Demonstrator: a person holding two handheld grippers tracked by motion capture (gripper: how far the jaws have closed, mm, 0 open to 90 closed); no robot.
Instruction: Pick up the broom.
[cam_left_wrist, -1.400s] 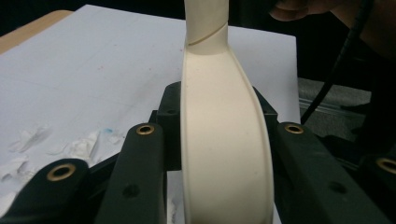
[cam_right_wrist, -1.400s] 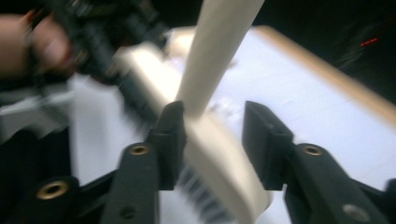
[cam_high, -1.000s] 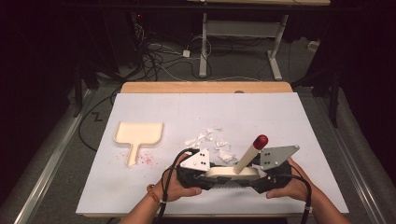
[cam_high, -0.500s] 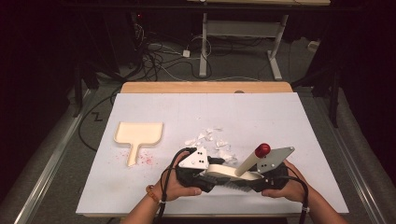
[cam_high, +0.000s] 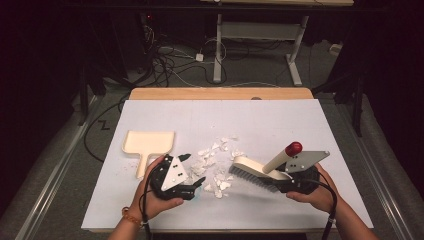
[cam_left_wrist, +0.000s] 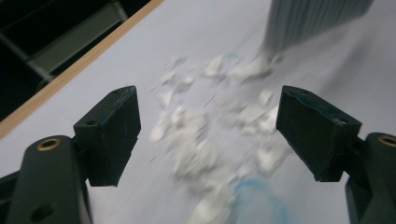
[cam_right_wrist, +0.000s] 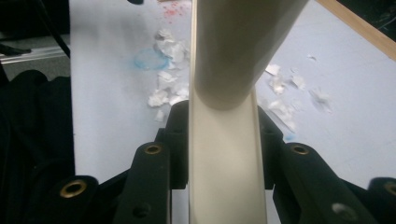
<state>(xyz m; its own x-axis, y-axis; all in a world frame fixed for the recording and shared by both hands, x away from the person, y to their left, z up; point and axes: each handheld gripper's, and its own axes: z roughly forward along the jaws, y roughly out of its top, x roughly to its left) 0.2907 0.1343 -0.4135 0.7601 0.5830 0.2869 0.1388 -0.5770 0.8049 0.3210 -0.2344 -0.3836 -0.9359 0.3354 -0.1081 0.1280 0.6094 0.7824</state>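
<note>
Overhead, a white bench (cam_high: 310, 120) holds torn paper scraps (cam_high: 216, 152) at centre, a cream dustpan (cam_high: 148, 143) to their left. Right gripper (cam_high: 280, 176) clamps a hand brush (cam_high: 252, 169) beside the scraps. Left gripper (cam_high: 192, 170) hovers empty.

Left gripper view: fingers (cam_left_wrist: 112, 130) spread wide over scraps (cam_left_wrist: 196, 140).

Right gripper view: fingers (cam_right_wrist: 175, 135) closed on the brush handle (cam_right_wrist: 224, 154). Sweeping well likely means low, short strokes toward the dustpan.
</note>
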